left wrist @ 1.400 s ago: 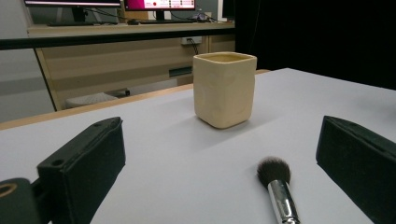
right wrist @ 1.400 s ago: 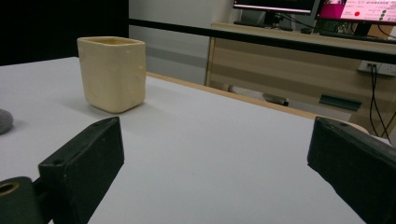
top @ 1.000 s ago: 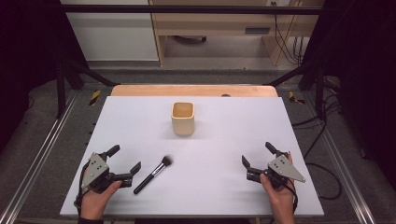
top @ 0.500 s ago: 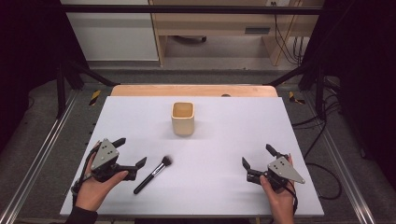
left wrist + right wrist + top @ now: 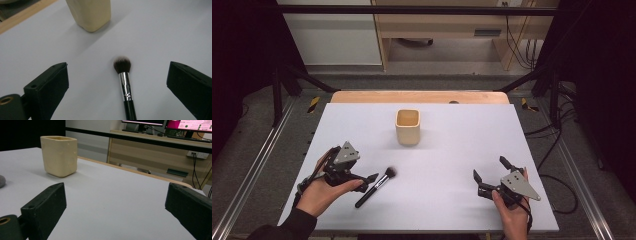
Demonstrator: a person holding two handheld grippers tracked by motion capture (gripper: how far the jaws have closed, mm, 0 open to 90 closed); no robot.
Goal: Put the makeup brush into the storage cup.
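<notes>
While the left tool [image 5: 371,178] hangs with jaws wide apart on either side of the makeup brush [image 5: 125,82], nothing is gripped yet; the reach looks like the step in hand, and next comes lowering and closing on the ferrule; the brush lies flat on the tabletop [image 5: 452,150], near the cream cup [image 5: 407,127]; the right tool [image 5: 492,175] rests open, well apart; the handle's end is cut off in the left gripper view.

Makeup brush [image 5: 124,85]: glossy black handle, polished metal ferrule, soft dark bristles with pale tips; cream cup [image 5: 407,127] at its 1 o'clock: matt, ceramic-looking; table [image 5: 452,165]: smooth matt white sheet, wood edge at 12 o'clock; gripper pads [image 5: 53,86]: matt black.
</notes>
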